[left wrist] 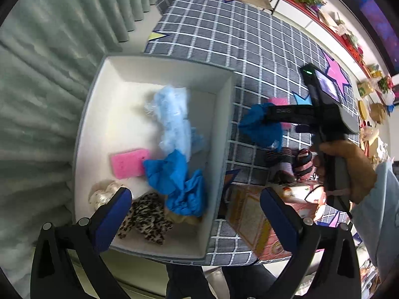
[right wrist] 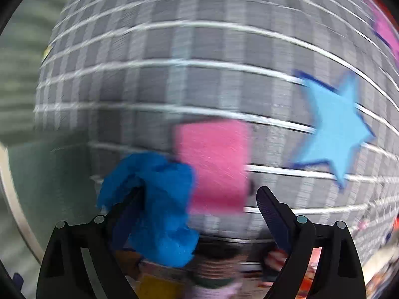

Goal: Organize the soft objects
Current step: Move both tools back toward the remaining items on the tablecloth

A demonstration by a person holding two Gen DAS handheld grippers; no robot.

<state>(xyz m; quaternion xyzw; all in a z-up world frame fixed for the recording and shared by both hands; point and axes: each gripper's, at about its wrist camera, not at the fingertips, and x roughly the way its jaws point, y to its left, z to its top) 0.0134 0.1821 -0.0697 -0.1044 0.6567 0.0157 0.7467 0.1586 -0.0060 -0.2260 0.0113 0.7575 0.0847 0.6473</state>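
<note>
Blue crumpled glove hangs on one finger of the right gripper, its fingers spread, just right of the white bin. Left gripper hovers above the bin, fingers spread.

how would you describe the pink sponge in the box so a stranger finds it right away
Find the white box on the grey checked cloth, beside the curtain. Inside, near its left wall, lies a flat pink sponge, touching a crumpled blue cloth. It is the only flat, rectangular pink item in the box; a second pink sponge lies outside it.
</note>
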